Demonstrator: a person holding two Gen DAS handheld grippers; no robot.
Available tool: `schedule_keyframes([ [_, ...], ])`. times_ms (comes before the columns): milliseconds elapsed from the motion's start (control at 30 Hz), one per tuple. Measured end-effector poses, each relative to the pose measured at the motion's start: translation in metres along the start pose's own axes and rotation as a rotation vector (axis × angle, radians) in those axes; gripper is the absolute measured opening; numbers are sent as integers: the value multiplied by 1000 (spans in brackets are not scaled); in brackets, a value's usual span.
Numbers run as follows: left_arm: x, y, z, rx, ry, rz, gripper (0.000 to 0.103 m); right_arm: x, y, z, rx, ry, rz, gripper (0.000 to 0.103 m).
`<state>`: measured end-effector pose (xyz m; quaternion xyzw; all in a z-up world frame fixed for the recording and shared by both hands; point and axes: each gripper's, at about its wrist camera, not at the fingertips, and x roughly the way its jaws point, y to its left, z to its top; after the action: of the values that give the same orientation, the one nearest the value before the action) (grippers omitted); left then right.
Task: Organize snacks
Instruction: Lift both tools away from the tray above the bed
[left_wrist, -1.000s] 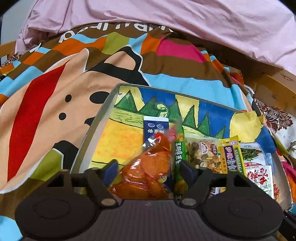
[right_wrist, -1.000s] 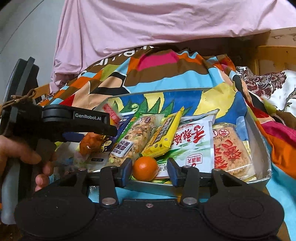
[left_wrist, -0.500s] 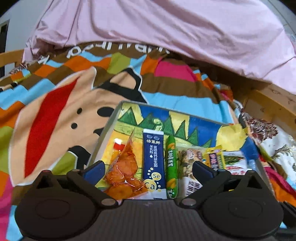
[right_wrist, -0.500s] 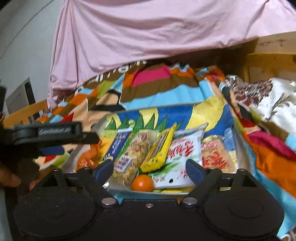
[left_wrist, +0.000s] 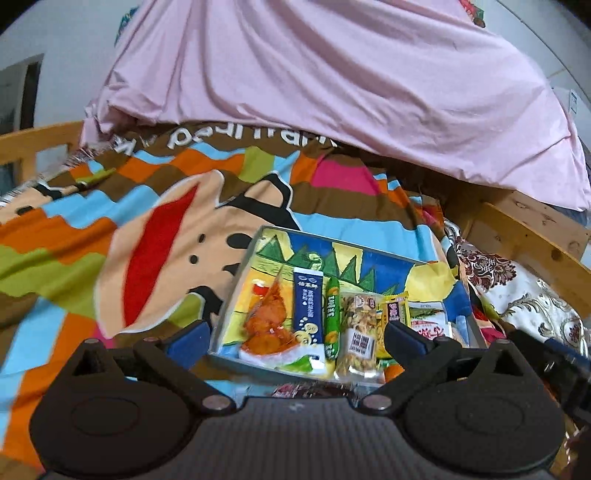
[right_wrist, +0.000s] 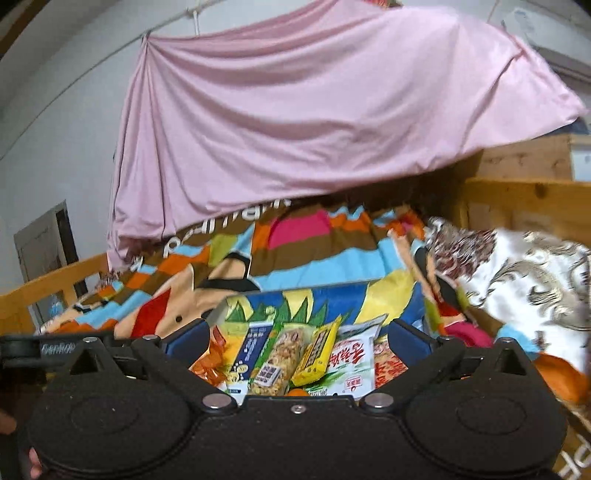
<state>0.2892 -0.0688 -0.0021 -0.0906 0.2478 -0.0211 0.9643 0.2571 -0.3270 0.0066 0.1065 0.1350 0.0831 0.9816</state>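
Two grippers: my left gripper (left_wrist: 297, 338) stands spread as wide as it goes, holding nothing; my right gripper (right_wrist: 297, 338) is just finishing its opening, nothing between the jaws either.
Tray: the metal tray (left_wrist: 236, 280) lies on the bed, its floor painted with green peaks, blue sky and yellow ground.
Snacks: they lie side by side along the tray's near edge, long sides parallel, so I judge each can be read and picked singly.
Left end: the orange fried-snack bag (left_wrist: 267, 325) sits nearest the tray's left wall, then the blue milk-powder sachet (left_wrist: 307, 306), the green sausage stick (left_wrist: 332, 317) and the nut bar (left_wrist: 358, 332).
Right end: the yellow bar (right_wrist: 317, 349) leans across the white-and-green pouch (right_wrist: 351, 362); a rice-cracker pack (right_wrist: 388, 363) is by the right wall.
Orange: a small orange (right_wrist: 297, 392) rests at the near edge, mostly hidden by my gripper.
Far half: the tray's far half is bare.
Surface: a soft, colourful cartoon blanket (left_wrist: 147, 240), so the tray may rock.
Room: a pink sheet (right_wrist: 314, 110) hangs behind, wooden bed rails (right_wrist: 48, 284) at the sides.
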Motion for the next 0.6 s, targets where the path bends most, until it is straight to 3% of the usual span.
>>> schedule_keyframes([
  [600, -120, -1, -42, 30, -120, -13, 103, -118, 18, -15, -22, -106, -85, 102],
])
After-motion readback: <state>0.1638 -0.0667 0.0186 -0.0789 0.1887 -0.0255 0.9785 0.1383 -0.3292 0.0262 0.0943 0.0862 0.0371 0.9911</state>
